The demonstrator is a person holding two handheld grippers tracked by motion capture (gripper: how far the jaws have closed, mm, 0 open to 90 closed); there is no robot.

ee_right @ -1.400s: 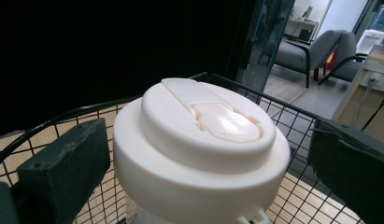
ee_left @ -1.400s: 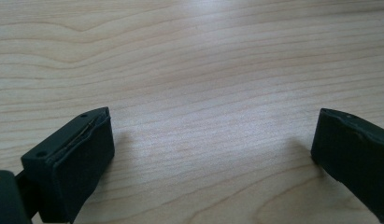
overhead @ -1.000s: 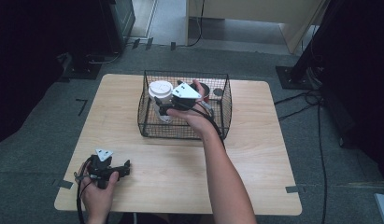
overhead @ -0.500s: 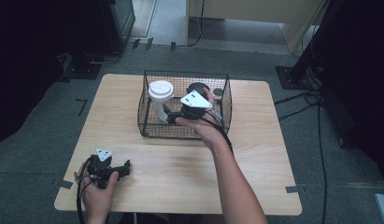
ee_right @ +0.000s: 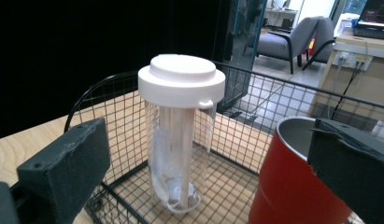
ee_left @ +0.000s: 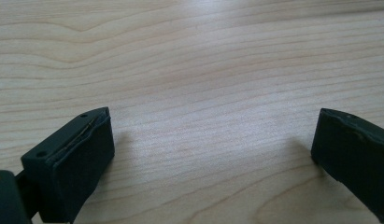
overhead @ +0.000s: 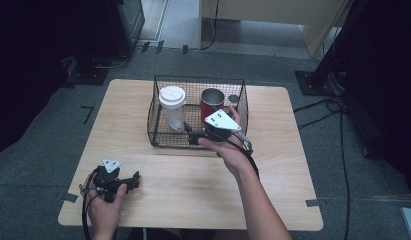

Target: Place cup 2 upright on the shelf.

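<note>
**Inspector:** Your right hand-held gripper (overhead: 193, 136) sits at the front wall of the wire basket (overhead: 163, 137), jaws apart with nothing between them. The right gripper view shows what the high view cannot: the clear bottle (ee_right: 180, 140) has a white lid (ee_right: 181, 79), stands upright inside the basket (ee_right: 110, 107), and lines up in the gap between your jaws. The red cup (ee_right: 292, 186) stands just beside it, partly behind the right-side jaw.

**Operator:** And the left?

**Inspector:** Your left hand-held gripper (overhead: 135, 179) rests on the desk (overhead: 193, 185) near its front left corner, well apart from the basket. The left gripper view shows its jaws wide apart over bare wood grain (ee_left: 203, 93).

**Operator:** Any change?

**Inspector:** Yes. A second ago your right gripper was inside the basket by the bottle (overhead: 173, 107); it has since drawn back toward you. The left has not moved.

**Operator:** Surroundings?

**Inspector:** Pale wooden desk, grey carpet (overhead: 343, 165), cables (overhead: 338, 107) at right, and an office chair (ee_right: 292, 42) beyond in the right gripper view.
</note>
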